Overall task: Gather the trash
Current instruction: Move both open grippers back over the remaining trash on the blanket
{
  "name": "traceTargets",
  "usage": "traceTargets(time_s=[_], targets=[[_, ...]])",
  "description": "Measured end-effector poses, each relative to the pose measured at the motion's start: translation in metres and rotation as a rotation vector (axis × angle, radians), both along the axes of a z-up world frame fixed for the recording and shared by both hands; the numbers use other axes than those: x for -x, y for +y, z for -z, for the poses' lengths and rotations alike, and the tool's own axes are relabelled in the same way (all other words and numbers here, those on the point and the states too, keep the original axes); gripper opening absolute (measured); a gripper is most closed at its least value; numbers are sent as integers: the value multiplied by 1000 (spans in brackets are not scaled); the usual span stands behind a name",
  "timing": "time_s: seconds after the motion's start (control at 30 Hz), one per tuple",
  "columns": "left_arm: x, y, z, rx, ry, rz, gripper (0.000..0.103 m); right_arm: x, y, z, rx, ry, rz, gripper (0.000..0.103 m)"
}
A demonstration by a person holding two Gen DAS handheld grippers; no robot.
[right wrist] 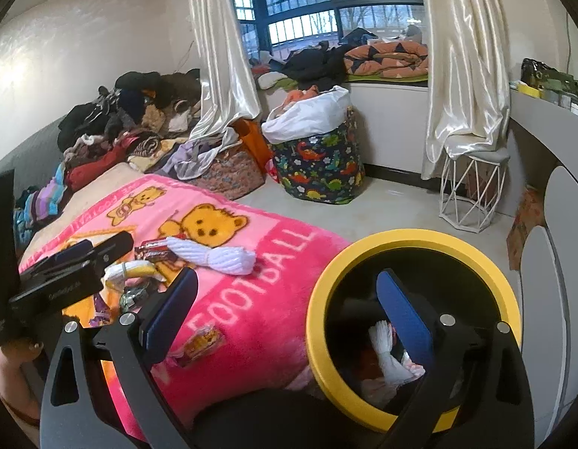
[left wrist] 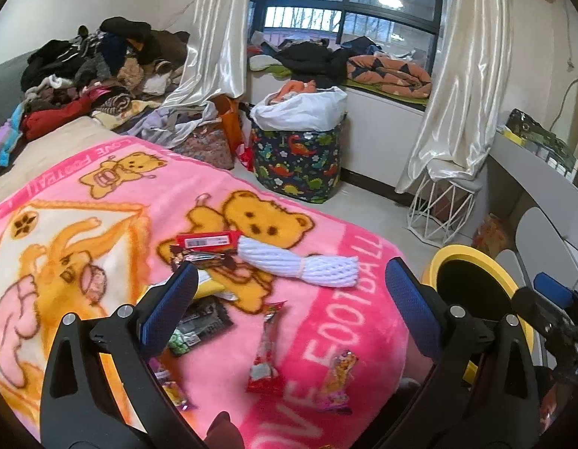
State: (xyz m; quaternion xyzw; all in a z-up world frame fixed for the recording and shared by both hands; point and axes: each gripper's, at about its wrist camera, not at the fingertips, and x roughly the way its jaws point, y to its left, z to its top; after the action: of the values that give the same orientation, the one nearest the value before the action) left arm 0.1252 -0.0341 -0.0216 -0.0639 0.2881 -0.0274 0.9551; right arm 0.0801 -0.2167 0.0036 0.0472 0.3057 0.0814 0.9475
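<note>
- Trash lies scattered over the pink blanket point(left wrist: 319, 321) on the bed: a white foam net point(left wrist: 300, 263), a red packet point(left wrist: 206, 241) touching the net's far end, a dark wrapper point(left wrist: 205, 323), a red wrapper point(left wrist: 264, 355) and an orange wrapper point(left wrist: 339, 378).
- Your left gripper point(left wrist: 289, 299) hangs released over the blanket with nothing between its jaws. It seems poised to choose the next piece.
- The dark wrapper sits just beside the left finger; the red wrapper lies between the jaws and nearer you.
- The red wrapper's long axis runs from the near edge of the blanket towards the far edge, with its twisted tip pointing away from you.
- The foam net's long axis runs crosswise. Its bunched end points towards the blanket's right edge, on the bin's side.
- The orange wrapper lies near the blanket's near right corner, roughly parallel to the red wrapper.
- Your right gripper point(right wrist: 285, 321) is also released and empty, held over the near rim of the yellow-rimmed bin point(right wrist: 326, 273).
- The bin stands on the floor against the bed's right edge, likely so that each drop is a short move.
- Inside the bin you have another white net point(right wrist: 386, 351) and some other scraps too dim to name.
</note>
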Motion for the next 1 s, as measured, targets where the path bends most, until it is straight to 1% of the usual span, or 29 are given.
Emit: traceTargets(time_s=[0.33,0.53,0.67,0.83,0.93,1.0], targets=[[-2,25,4,-2,4,-56,92,-3,25,10,15,34,-53,94],[-1,36,9,-15,0,-87,92,-7,49,21,17,70,-97,94],[-2,47,13,-20,6,-102,92,-10,65,32,18,111,-129,94],[-3,63,20,6,12,-99,92,-16,80,45,8,165,-156,94],[-5,72,23,8,17,-101,92,-22,87,53,8,205,-161,93],[-6,76,25,-5,17,-104,92,-27,89,59,11,241,-156,89]])
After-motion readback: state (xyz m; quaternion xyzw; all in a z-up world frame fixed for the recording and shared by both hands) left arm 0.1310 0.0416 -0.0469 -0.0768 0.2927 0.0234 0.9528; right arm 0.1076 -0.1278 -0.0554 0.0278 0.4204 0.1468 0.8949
